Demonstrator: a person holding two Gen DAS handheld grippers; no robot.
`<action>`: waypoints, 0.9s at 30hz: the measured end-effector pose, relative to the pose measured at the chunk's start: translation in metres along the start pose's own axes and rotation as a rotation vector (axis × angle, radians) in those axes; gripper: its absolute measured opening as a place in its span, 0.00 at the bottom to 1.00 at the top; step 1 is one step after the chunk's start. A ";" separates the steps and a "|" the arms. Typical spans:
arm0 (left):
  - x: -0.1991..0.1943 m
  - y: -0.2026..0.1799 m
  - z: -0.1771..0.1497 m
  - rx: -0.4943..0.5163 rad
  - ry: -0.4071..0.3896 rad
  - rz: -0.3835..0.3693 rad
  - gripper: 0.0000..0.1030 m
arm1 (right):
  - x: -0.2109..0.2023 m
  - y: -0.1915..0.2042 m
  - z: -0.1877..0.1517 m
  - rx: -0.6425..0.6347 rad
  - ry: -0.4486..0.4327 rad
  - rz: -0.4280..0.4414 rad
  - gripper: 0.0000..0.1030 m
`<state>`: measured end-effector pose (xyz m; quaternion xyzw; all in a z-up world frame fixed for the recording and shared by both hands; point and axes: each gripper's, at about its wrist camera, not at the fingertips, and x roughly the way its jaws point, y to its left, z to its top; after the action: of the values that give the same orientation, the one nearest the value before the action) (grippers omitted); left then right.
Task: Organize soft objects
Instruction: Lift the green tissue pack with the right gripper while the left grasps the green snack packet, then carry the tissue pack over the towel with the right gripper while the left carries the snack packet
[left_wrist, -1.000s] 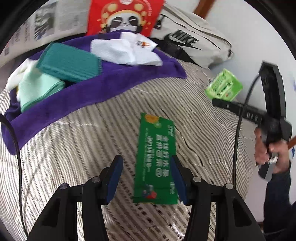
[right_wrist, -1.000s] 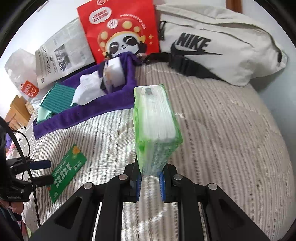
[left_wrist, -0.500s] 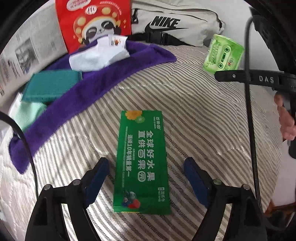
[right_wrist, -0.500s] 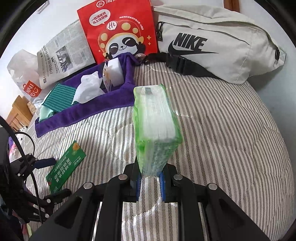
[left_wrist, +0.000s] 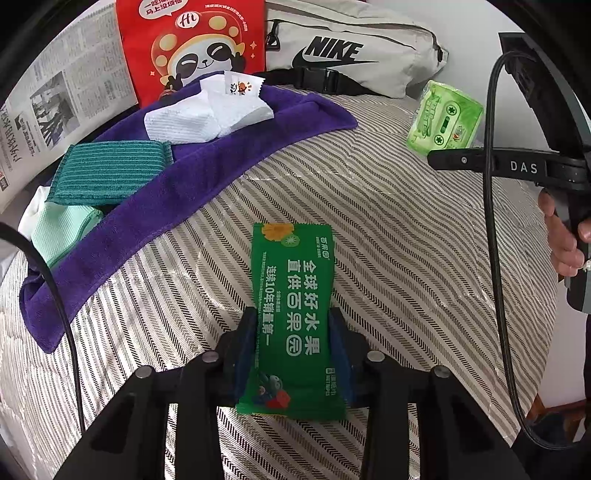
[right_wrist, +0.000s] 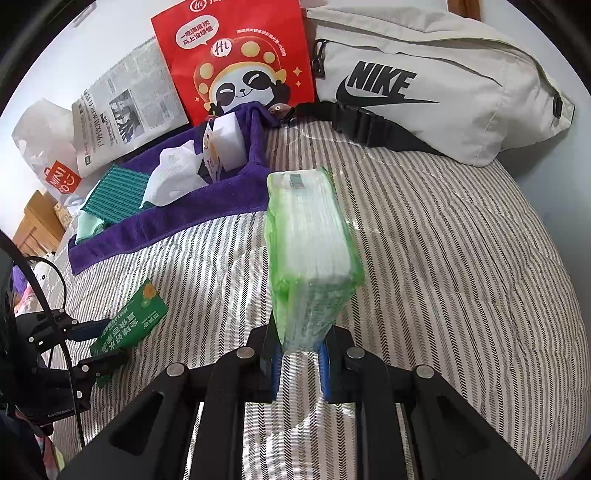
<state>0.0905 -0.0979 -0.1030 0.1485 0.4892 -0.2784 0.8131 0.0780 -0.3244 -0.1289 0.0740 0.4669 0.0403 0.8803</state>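
Observation:
My left gripper (left_wrist: 293, 354) is shut on a dark green wet-wipes pack (left_wrist: 293, 310) on the striped bed; the pack also shows in the right wrist view (right_wrist: 129, 325). My right gripper (right_wrist: 298, 363) is shut on a light green tissue pack (right_wrist: 310, 251) and holds it above the bed; the pack also shows in the left wrist view (left_wrist: 445, 120). A purple towel (left_wrist: 155, 206) at the back left carries white tissues (left_wrist: 207, 114), a teal cloth (left_wrist: 107, 171) and a mint cloth (left_wrist: 61, 227).
A red panda bag (left_wrist: 192, 44), a grey Nike bag (left_wrist: 351, 48) and a newspaper (left_wrist: 55, 92) line the back. The bed's right edge (left_wrist: 546, 295) drops off near the right hand. A cable (left_wrist: 495, 221) hangs across the right side.
My left gripper went from wide open around the dark green pack to shut on its sides. My right gripper kept its hold on the light green pack and barely moved.

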 end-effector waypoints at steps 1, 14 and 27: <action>0.000 0.002 0.000 -0.006 0.002 -0.003 0.30 | 0.000 0.001 0.000 -0.001 0.000 0.002 0.16; -0.010 0.030 -0.006 -0.117 -0.011 -0.085 0.23 | 0.003 0.012 0.006 -0.029 0.000 0.023 0.16; -0.034 0.049 -0.014 -0.180 -0.077 -0.062 0.23 | -0.002 0.052 0.019 -0.112 -0.015 0.075 0.16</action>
<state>0.0974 -0.0412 -0.0816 0.0487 0.4848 -0.2639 0.8324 0.0923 -0.2754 -0.1078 0.0426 0.4543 0.0988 0.8843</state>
